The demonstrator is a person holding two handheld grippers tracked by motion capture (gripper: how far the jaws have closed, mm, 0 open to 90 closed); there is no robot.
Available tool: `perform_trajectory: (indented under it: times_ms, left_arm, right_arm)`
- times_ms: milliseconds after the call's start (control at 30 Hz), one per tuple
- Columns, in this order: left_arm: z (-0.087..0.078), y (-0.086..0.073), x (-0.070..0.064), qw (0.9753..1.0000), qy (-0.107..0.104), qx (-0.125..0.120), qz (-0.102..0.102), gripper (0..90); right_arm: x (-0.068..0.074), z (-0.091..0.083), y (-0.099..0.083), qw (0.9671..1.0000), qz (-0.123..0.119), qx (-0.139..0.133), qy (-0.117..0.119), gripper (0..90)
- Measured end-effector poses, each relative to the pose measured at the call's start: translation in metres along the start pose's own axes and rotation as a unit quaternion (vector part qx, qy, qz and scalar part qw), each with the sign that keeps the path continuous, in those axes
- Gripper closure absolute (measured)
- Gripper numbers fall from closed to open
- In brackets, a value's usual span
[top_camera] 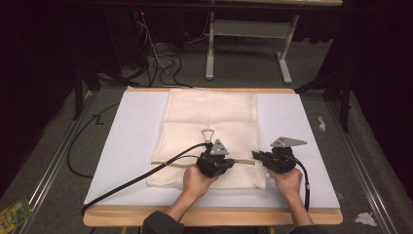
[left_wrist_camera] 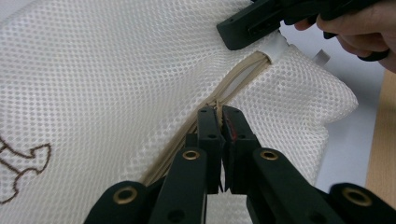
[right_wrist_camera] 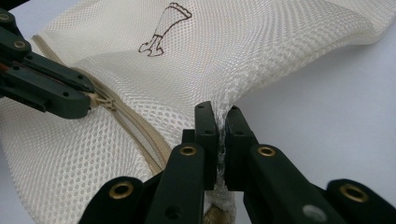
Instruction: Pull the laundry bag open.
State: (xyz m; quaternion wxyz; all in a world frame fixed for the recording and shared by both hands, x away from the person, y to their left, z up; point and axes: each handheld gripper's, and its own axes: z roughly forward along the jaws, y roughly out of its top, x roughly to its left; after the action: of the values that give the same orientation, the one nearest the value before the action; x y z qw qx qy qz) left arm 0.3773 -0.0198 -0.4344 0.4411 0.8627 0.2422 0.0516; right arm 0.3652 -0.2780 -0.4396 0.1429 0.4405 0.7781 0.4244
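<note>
A cream mesh laundry bag [top_camera: 209,117] lies flat on the white board [top_camera: 131,141], with a brown printed emblem [top_camera: 208,134] near its middle. A beige zipper [top_camera: 170,163] runs across its near part. My left gripper [top_camera: 229,163] is shut on the zipper pull [left_wrist_camera: 217,108] partway along the zipper [left_wrist_camera: 243,77]. My right gripper [top_camera: 258,156] is shut on the bag's mesh edge [right_wrist_camera: 223,122] at the zipper's right end, lifting it slightly. In the right gripper view the left gripper [right_wrist_camera: 88,100] sits on the zipper [right_wrist_camera: 135,126].
The white board rests on a wooden table [top_camera: 214,217] whose front edge runs near the person's forearms. Black cables [top_camera: 126,183] trail off left and right. Beyond the table stand a white frame [top_camera: 248,29] and floor cables. A green packet [top_camera: 14,212] lies on the floor.
</note>
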Motion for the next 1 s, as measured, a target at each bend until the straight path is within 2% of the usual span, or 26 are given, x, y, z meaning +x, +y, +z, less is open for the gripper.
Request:
perform_trajectory:
  times_ms: [67, 100, 233, 333, 500, 600, 733, 833, 1000]
  left_arm:
    - [0.000, -0.001, 0.002, 1.0000, -0.001, -0.001, -0.003, 87.2]
    - [-0.001, -0.003, 0.005, 0.9999, -0.004, -0.002, -0.011, 87.3]
    - [-0.004, -0.002, 0.006, 0.9999, -0.007, -0.001, -0.011, 87.2]
    - [-0.006, -0.002, 0.006, 1.0000, -0.001, 0.001, -0.008, 87.2]
    - [-0.009, -0.005, 0.009, 0.9998, 0.002, -0.003, -0.018, 87.2]
    - [-0.015, -0.003, 0.010, 0.9999, 0.003, -0.009, -0.012, 87.2]
    - [-0.016, -0.005, 0.011, 0.9999, 0.007, -0.008, -0.010, 87.2]
    - [-0.017, -0.011, 0.017, 0.9995, 0.002, -0.010, -0.028, 87.2]
    - [-0.020, -0.011, 0.018, 0.9995, 0.008, -0.016, -0.028, 87.2]
  right_arm:
    - [-0.001, 0.000, 0.000, 1.0000, -0.001, 0.004, -0.003, 88.0]
    - [-0.001, 0.000, 0.001, 1.0000, -0.001, 0.003, -0.004, 88.0]
    - [-0.001, 0.000, -0.001, 1.0000, 0.002, -0.002, -0.003, 88.0]
    - [0.000, 0.000, 0.000, 1.0000, -0.001, -0.002, -0.006, 88.0]
    - [-0.002, 0.001, 0.001, 1.0000, 0.001, 0.003, -0.007, 88.0]
    - [0.000, -0.001, 0.003, 0.9999, -0.002, 0.000, -0.011, 88.1]
    - [0.000, 0.001, 0.002, 0.9999, 0.001, -0.001, -0.012, 88.0]
    - [-0.002, 0.003, -0.001, 0.9999, 0.005, 0.002, -0.010, 88.0]
    - [-0.002, 0.002, -0.002, 0.9999, 0.005, 0.002, -0.011, 88.0]
